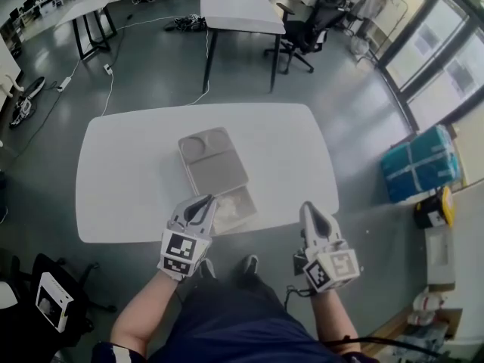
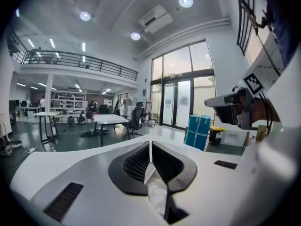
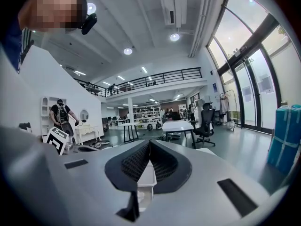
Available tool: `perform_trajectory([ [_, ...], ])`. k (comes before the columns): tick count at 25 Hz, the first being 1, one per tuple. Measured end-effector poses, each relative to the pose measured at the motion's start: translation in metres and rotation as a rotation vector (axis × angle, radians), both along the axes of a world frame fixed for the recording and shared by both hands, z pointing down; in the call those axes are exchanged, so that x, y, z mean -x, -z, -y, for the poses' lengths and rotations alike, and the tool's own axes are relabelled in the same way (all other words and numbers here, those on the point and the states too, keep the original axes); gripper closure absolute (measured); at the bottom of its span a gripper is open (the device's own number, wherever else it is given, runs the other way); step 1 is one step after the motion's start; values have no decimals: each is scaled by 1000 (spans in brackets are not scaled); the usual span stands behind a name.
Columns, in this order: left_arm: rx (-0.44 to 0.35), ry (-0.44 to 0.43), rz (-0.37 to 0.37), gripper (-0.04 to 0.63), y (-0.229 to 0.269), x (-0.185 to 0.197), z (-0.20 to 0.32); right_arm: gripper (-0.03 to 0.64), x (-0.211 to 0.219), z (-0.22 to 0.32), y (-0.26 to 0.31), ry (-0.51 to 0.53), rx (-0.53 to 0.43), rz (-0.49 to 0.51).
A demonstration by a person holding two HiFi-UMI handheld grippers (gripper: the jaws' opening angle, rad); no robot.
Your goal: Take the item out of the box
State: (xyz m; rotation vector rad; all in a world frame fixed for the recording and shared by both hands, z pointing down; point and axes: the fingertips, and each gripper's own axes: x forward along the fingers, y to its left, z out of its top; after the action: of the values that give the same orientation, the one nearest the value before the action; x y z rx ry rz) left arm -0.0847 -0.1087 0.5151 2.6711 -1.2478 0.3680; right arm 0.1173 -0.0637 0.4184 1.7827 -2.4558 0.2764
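Pinching a white crumpled item [image 2: 157, 192] in the left gripper [image 1: 203, 203], jaws clenched on it, right over the near left corner of the open grey box [image 1: 214, 165]. Holding the right gripper [image 1: 311, 210] off to the right of the box, level with its near end, jaws pressed together.

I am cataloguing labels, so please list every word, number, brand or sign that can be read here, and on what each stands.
No text can be read.
Cubes on the left gripper and right gripper: black-and-white square patterns, no letters.
On the blue box: print, if any, too small.
On the white box at lower left: a dark picture, no legible words.
On the white crinkled item at the left jaws: no print shows.
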Motion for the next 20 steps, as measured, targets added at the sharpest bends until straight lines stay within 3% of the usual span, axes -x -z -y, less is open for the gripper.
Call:
perform_trajectory([
  [9, 163, -3, 184, 549, -69, -33, 8, 600, -23, 33, -11, 98, 10, 52],
  [17, 390, -115, 412, 465, -146, -46, 4, 600, -34, 50, -33, 121, 49, 101],
  [20, 435, -139, 501, 459, -171, -49, 5, 600, -44, 51, -41, 113, 64, 107],
])
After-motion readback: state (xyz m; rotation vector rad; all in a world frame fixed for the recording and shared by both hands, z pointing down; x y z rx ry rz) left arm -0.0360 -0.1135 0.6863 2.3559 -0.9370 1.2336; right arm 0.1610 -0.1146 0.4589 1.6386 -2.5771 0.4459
